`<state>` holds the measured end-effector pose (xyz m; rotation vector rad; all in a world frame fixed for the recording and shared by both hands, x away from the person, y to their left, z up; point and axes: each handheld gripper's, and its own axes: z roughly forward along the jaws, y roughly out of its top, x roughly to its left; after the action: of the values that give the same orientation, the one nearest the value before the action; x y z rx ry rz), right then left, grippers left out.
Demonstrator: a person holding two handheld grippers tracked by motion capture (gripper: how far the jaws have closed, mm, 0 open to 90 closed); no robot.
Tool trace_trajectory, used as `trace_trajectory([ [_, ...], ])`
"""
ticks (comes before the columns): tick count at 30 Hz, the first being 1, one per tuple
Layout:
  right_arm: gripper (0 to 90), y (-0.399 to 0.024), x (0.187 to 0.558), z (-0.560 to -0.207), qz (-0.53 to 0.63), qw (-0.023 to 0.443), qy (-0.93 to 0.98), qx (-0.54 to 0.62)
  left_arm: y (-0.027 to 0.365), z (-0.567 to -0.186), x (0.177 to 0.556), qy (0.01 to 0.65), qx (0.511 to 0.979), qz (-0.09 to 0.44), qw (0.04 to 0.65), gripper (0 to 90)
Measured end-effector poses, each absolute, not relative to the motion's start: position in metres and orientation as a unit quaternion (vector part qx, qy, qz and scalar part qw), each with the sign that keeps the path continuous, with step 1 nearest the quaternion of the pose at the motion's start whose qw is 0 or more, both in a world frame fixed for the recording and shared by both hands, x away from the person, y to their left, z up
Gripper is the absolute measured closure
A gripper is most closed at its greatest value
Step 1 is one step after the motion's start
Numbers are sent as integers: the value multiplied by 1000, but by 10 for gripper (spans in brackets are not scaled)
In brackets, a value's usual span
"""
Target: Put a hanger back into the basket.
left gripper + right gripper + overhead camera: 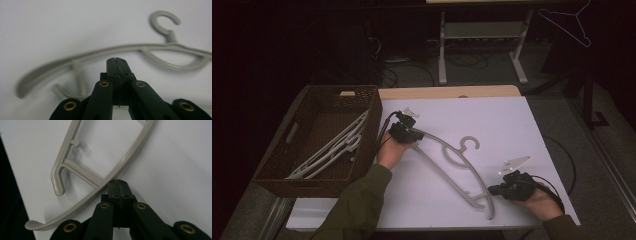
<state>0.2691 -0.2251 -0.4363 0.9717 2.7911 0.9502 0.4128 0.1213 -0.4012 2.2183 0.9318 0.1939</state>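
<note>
White counter (492,120), grey hanger (451,162) lying flat. Looks light, stiff, kinda slick; I'd grab each end. Both grippers, left (408,131) and right (493,190), have fingers closed, holding nothing.

Hanger (100,165) hook end cut off at twelve o'clock (right gripper view); basket (372,107) hangers too dim to count.

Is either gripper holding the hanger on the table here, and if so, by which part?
Nothing is held. Both the left gripper and right gripper have jaws shut together with nothing between them; the grey hanger lies flat on the white table, near each tip.
</note>
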Motion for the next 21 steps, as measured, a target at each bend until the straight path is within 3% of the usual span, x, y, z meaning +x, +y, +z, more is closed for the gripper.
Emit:
trace_trajectory([
  [7,898,-189,266,-436,311,2,912,266,129,-404,377,349,864,58,358,900],
  [14,898,-160,265,-438,307,-1,926,221,149,-416,351,342,884,56,315,900],
  [21,898,-154,265,-439,311,0,928,208,151,-430,350,356,887,49,290,900],
])
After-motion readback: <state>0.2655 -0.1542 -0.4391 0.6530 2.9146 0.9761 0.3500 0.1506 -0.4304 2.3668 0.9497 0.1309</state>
